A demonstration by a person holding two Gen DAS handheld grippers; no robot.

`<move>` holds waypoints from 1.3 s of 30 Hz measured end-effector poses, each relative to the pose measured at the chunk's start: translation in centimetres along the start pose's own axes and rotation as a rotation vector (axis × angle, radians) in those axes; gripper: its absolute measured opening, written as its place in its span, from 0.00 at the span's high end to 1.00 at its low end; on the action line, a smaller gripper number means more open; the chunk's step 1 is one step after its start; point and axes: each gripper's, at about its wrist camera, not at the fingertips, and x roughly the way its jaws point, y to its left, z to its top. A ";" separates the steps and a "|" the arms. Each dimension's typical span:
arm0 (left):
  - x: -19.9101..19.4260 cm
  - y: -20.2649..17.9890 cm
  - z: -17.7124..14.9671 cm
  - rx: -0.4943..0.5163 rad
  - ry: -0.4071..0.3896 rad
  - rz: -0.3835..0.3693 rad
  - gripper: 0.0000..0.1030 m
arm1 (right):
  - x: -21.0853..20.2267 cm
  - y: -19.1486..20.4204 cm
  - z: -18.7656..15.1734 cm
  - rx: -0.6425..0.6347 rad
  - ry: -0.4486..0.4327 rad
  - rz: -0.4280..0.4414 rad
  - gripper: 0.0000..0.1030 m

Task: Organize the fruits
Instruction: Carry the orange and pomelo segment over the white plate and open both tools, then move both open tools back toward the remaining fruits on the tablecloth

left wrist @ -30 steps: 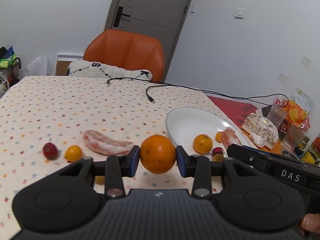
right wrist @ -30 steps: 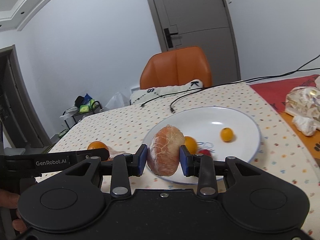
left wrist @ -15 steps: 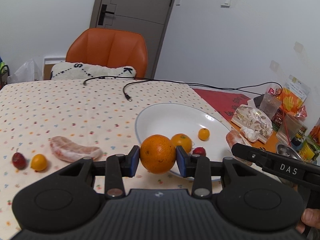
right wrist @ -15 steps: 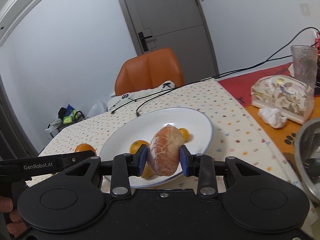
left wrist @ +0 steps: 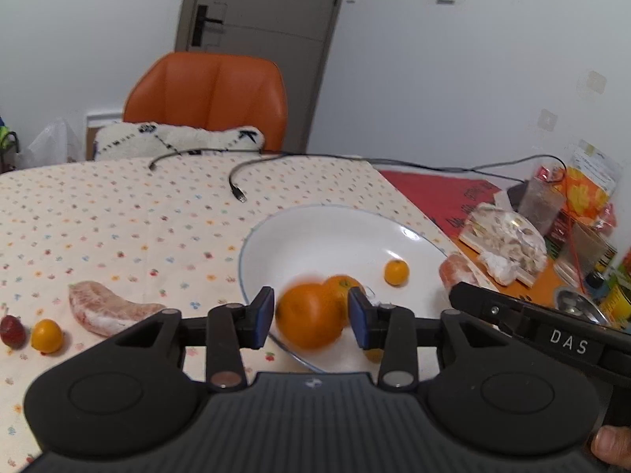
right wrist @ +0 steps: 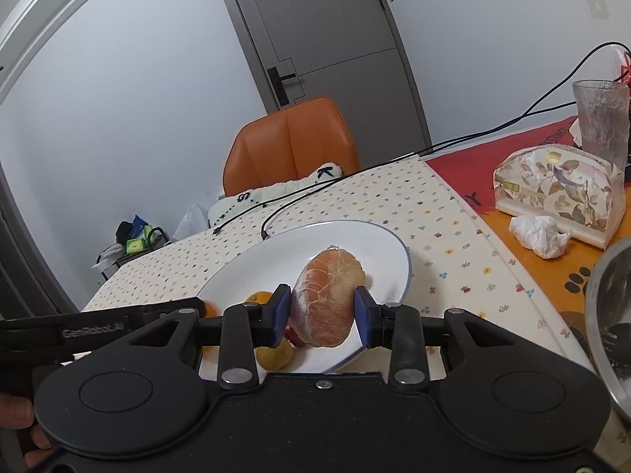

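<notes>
Left wrist view: my left gripper (left wrist: 310, 317) stands open, and the blurred round orange (left wrist: 308, 314) sits loose between its pads over the white plate (left wrist: 315, 236). My right gripper (right wrist: 322, 311) clamps a peeled pink pomelo segment (right wrist: 328, 299) above that plate's near edge.

Your left wrist camera sits just behind the left gripper (left wrist: 310, 317), low over the near edge of the table (left wrist: 118, 213), and looks forward along the fingers towards the orange chair (left wrist: 209, 94) and grey door (left wrist: 260, 39). Your right wrist camera rides the right gripper (right wrist: 322, 317) the same way, close over the plate's right side, facing the same chair (right wrist: 292, 142) and door (right wrist: 327, 31) but angled leftward. Both views share the white plate (left wrist: 315, 232) (right wrist: 355, 236), close in front, the dotted cloth, the black cables and the floral box (left wrist: 508, 236) (right wrist: 560, 193). Each also catches the other gripper's body at its edge.
</notes>
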 end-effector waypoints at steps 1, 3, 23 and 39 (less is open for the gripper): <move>-0.2 0.0 0.1 -0.002 -0.007 0.002 0.60 | 0.0 0.1 0.1 -0.001 -0.002 -0.006 0.68; -0.6 0.3 0.2 -0.009 -0.011 0.002 0.58 | 0.1 0.2 0.2 -0.001 -0.008 -0.020 0.68; -4.7 4.4 -0.2 -0.076 -0.035 0.147 0.19 | -1.6 3.4 -0.3 -0.010 -0.027 0.037 0.33; -10.1 6.5 -0.2 -0.100 -0.115 0.171 0.05 | -3.9 7.4 -0.1 -0.053 -0.061 0.102 0.02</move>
